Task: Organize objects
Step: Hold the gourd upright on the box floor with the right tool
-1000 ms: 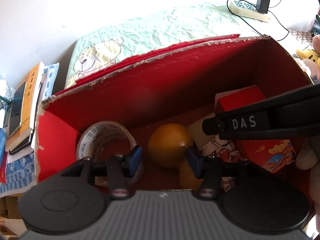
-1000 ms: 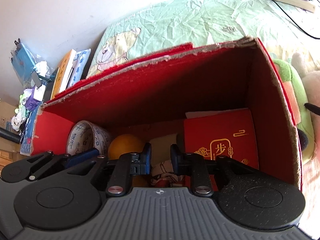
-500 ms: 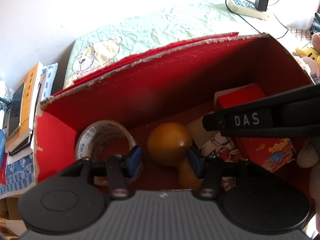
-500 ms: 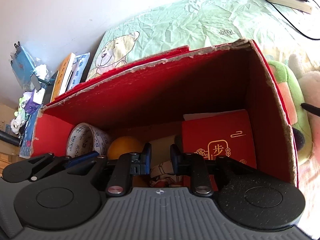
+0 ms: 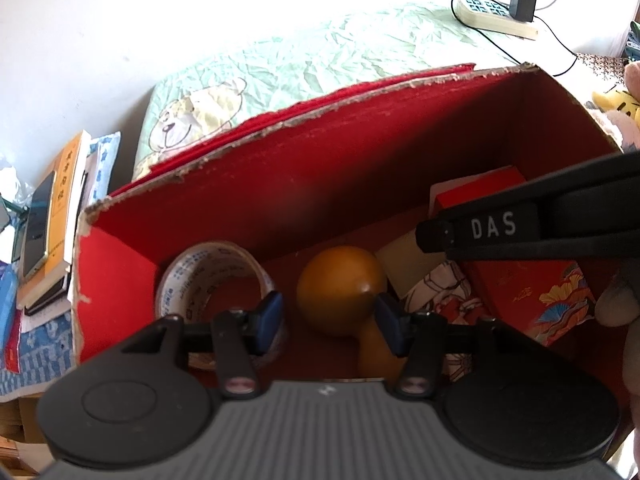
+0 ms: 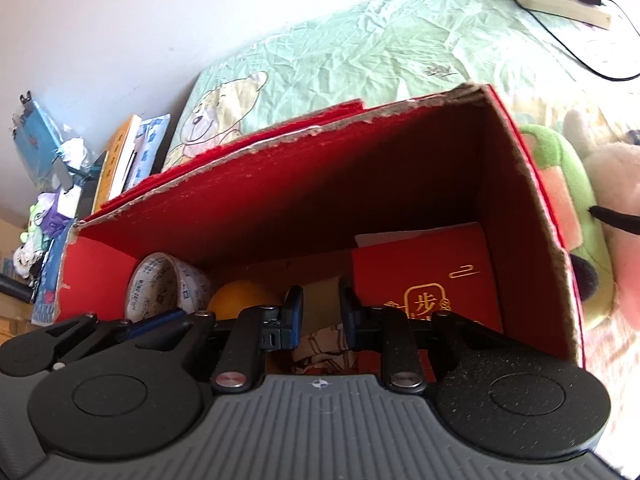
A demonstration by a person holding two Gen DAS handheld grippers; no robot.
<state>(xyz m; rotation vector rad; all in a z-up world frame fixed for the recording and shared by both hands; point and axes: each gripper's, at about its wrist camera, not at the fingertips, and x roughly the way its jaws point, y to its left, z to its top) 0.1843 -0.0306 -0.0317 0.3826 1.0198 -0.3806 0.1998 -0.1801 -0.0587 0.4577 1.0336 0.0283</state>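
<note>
We've got a red box [image 5: 360, 168] on the bed holding a tape roll [image 5: 208, 276] at its left end, an orange [image 5: 340, 288] mid-floor and a red packet [image 6: 432, 276] at the right end. Our left gripper [image 5: 330, 322] hangs open around the orange without touching it. Our right gripper [image 6: 320, 318] sits over the middle, jaws narrow and gripping nothing.

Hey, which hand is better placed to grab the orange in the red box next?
Left, probably. The left tongs stand open with the orange right between them; the right tongs are narrower and aimed beside it, over the patterned packet.
</note>
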